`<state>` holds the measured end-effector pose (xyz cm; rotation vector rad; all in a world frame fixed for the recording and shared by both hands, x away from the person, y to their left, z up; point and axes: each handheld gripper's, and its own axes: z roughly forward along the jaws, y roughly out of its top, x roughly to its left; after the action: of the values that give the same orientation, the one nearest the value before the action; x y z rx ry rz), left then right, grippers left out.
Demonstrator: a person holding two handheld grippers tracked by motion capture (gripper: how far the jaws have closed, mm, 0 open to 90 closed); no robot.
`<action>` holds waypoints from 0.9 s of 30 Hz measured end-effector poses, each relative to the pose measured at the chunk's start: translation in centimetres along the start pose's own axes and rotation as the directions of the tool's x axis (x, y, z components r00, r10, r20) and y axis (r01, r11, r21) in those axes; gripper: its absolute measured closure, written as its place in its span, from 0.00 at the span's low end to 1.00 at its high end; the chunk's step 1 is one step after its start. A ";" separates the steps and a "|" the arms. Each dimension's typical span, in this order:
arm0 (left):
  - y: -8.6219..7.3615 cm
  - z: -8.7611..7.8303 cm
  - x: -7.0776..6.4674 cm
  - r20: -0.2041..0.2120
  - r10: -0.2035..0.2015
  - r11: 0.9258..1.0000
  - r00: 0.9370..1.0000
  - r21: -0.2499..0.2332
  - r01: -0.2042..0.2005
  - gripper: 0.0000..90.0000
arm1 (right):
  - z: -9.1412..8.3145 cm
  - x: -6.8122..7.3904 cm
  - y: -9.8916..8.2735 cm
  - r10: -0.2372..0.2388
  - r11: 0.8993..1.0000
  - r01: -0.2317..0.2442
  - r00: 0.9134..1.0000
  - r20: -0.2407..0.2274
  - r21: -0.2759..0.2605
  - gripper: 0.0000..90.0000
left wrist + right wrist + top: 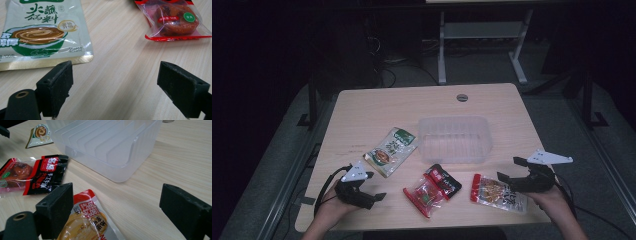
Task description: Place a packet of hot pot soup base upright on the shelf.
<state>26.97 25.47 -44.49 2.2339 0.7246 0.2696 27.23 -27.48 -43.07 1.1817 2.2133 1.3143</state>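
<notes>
A wooden table point(362, 115) seen from above. At the left, the left gripper point(371, 186) hovers with jaws wide apart and empty, just below a green sauce packet point(390, 151). In the middle lie a red snack packet point(432, 189) and a clear plastic box point(455, 138). At the right, the right gripper point(511, 168), wide open and empty, hangs over an orange snack packet point(498, 193).

Light wood-grain table point(362, 107) w/ round grey cable grommet point(462, 97) at far edge. On it: clear ribbed plastic bin point(455, 138) mid; green-white sauce pouch point(391, 150) left of bin; red-black snack packet point(432, 188) & red-clear snack pouch point(497, 193) near front.
</notes>
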 end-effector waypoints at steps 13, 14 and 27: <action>1.4 0.2 -0.6 0.021 -0.020 1.000 1.000 -0.004 0.020 0.25 | -0.1 -0.3 -0.3 -0.001 1.000 0.001 1.000 0.003 -0.015 0.13; 1.6 0.2 -0.7 0.024 -0.014 1.000 1.000 0.000 0.014 0.29 | -0.2 -0.3 -0.3 -0.003 1.000 0.003 1.000 0.006 -0.012 0.13; 4.1 0.4 -1.9 0.055 -0.015 1.000 0.998 -0.027 0.016 0.73 | 0.2 0.6 0.0 -0.046 0.999 0.045 0.999 0.021 0.016 0.14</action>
<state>27.28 21.90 -41.72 2.2001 0.7041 0.2085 27.00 -26.95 -43.04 1.1387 2.2257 1.2631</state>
